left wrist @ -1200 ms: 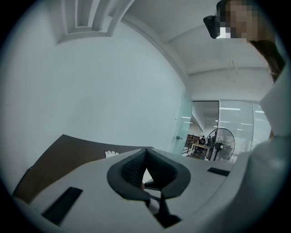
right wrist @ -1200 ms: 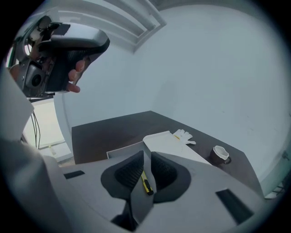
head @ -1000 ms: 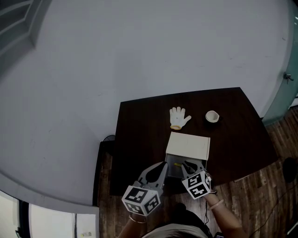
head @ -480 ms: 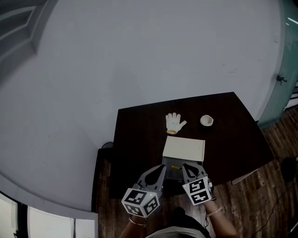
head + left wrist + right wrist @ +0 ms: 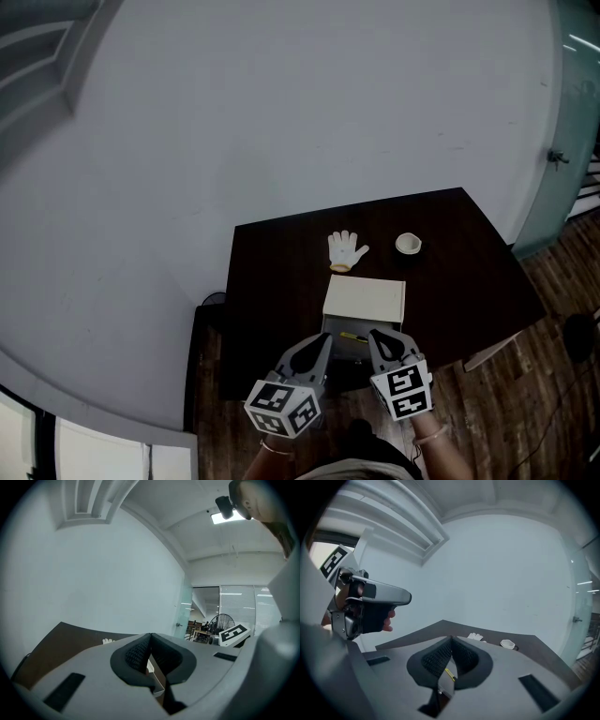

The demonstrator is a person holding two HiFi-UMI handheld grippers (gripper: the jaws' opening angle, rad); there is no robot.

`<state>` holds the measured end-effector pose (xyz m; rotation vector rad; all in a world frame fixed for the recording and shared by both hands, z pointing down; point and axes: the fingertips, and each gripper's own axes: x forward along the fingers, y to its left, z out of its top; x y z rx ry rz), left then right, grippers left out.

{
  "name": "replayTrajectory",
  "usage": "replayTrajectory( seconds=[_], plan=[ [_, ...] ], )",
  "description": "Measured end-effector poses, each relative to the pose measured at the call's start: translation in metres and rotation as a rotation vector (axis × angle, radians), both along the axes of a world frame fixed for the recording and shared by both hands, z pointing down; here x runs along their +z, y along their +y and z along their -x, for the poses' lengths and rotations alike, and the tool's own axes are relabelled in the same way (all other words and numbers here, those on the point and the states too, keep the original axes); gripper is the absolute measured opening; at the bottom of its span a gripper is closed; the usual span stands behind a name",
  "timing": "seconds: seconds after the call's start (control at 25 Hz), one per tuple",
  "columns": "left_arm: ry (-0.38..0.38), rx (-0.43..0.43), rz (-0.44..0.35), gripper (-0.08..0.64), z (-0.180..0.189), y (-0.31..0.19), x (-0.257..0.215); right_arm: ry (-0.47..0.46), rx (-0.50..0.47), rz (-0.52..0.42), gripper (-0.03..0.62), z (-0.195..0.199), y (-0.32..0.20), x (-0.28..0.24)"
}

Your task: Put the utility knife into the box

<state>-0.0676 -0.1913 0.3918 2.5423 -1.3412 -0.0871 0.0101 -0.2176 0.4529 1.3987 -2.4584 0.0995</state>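
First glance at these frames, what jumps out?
Two marker-cube grippers, the left gripper and the right gripper, both with jaws together, hang at the near edge of the dark table over an open box. The box's cream lid is folded back, and a yellow-edged item inside is likely the utility knife. Beyond the box lie a white glove and a small white cup.

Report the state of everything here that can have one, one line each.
Box: open.
Utility knife: lying inside the box.
Glove: lying flat, unworn.
Cup: upright.
Left gripper: shut, empty.
Right gripper: shut, empty.
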Motion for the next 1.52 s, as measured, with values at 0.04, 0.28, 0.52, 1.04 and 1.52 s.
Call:
replayTrajectory(
  seconds=[0.04, 0.28, 0.52, 1.04, 1.52],
  plan=[
    [-0.001, 0.001, -0.002, 0.018, -0.001, 0.002, 0.000, -0.006, 0.003, -0.001, 0.008, -0.001, 0.003, -0.003],
    [-0.008, 0.012, 0.003, 0.018, -0.004, 0.017, 0.002, -0.050, 0.021, -0.020, 0.008, -0.008, 0.024, -0.018],
    [-0.008, 0.019, -0.001, 0.018, -0.008, 0.032, 0.000, -0.066, 0.036, -0.046, 0.008, -0.015, 0.043, -0.030],
    [-0.016, 0.024, -0.013, 0.018, -0.014, 0.049, -0.006, -0.079, 0.048, -0.088, 0.006, -0.021, 0.067, -0.044],
    [-0.024, 0.030, -0.016, 0.018, -0.020, 0.044, -0.006, -0.112, 0.044, -0.077, 0.006, -0.026, 0.069, -0.048]
  ],
)
